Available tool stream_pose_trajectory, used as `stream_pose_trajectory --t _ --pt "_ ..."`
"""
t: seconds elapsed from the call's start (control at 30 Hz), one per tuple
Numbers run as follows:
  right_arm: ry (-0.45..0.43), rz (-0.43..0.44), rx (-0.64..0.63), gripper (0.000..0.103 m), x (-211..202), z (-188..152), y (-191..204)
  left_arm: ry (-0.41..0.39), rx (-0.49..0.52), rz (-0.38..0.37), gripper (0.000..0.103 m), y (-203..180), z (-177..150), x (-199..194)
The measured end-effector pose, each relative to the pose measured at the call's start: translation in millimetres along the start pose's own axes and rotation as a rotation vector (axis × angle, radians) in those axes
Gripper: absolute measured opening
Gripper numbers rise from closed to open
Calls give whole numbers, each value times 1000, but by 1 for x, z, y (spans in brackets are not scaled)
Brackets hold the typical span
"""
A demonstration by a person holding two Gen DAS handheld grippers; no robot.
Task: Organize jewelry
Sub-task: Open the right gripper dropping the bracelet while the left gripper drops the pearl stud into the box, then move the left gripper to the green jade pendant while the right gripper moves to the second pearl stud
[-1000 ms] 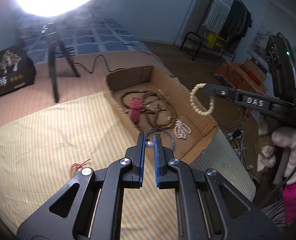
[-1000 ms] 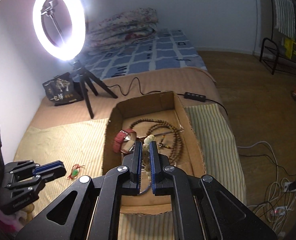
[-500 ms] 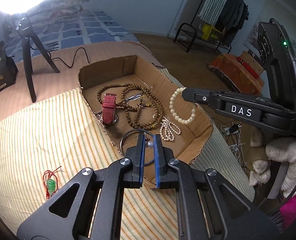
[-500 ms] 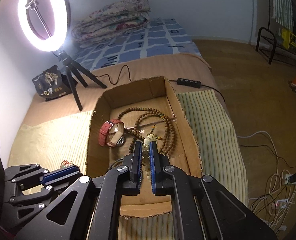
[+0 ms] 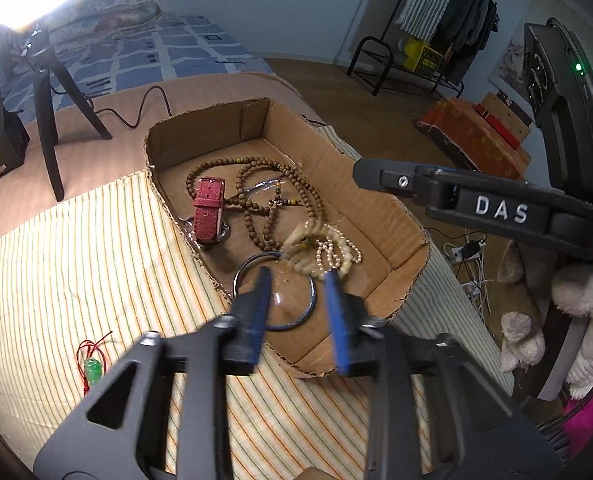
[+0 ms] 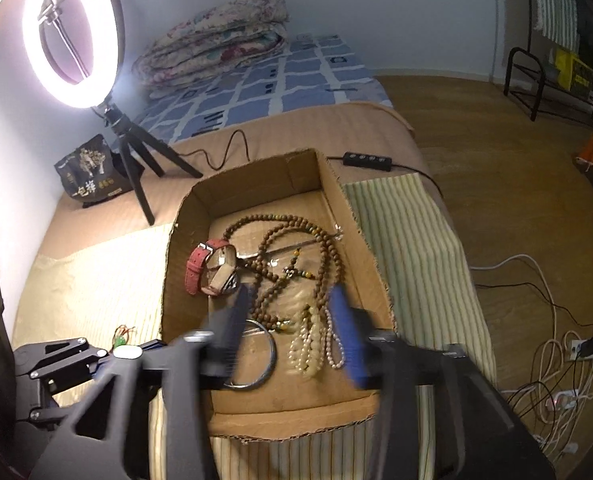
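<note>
A shallow cardboard box (image 5: 380, 216) (image 6: 348, 396) on the striped bedcover holds jewelry: a red-strap watch (image 5: 208, 212) (image 6: 212, 268), brown bead necklaces (image 5: 280, 196) (image 6: 296, 248), a silver bangle (image 5: 276, 300) (image 6: 264, 356), cream bead bracelets (image 5: 328, 252) (image 6: 308, 344). My left gripper (image 5: 296, 316) is open and empty over the box's near end, above the bangle. My right gripper (image 6: 292, 340) is open and empty above the bracelets; it also shows in the left wrist view (image 5: 384, 176). A green pendant on red cord (image 5: 92, 364) (image 6: 122, 338) lies on the cover outside the box.
A ring light on a tripod (image 6: 72, 36) and a dark bag (image 6: 90, 176) stand on the bed behind the box. A cable switch (image 6: 366, 160) lies beyond it. The bed edge drops at right to a floor with cables (image 6: 568, 344).
Both grippers have opened. The left one let the bangle with its pearl drop into the box; the right one let the cream bead bracelet fall beside the pearl strands.
</note>
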State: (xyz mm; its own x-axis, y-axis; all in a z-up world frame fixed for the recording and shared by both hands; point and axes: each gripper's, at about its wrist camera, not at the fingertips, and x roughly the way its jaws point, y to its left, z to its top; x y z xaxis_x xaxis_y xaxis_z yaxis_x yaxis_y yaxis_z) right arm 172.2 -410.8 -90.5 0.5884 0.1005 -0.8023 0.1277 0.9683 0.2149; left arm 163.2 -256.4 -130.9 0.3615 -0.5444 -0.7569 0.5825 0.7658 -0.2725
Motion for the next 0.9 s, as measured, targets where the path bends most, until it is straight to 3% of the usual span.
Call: stream_pose_trajectory --t 0.33,0.4,0.6,0.9 --pt "-23 -19 12 55 -5 2 2 -14 -13 21 30 10 -5 -13" --pt "-34 -29 13 64 -8 2 4 -16 -14 25 30 13 -6 -16" --pt "-91 -63 2 78 -21 2 14 -32 -29 47 30 29 -11 -32" --pt "-129 -32 -103 79 -34 -8 53 -53 -58 114 31 72 -26 -65"
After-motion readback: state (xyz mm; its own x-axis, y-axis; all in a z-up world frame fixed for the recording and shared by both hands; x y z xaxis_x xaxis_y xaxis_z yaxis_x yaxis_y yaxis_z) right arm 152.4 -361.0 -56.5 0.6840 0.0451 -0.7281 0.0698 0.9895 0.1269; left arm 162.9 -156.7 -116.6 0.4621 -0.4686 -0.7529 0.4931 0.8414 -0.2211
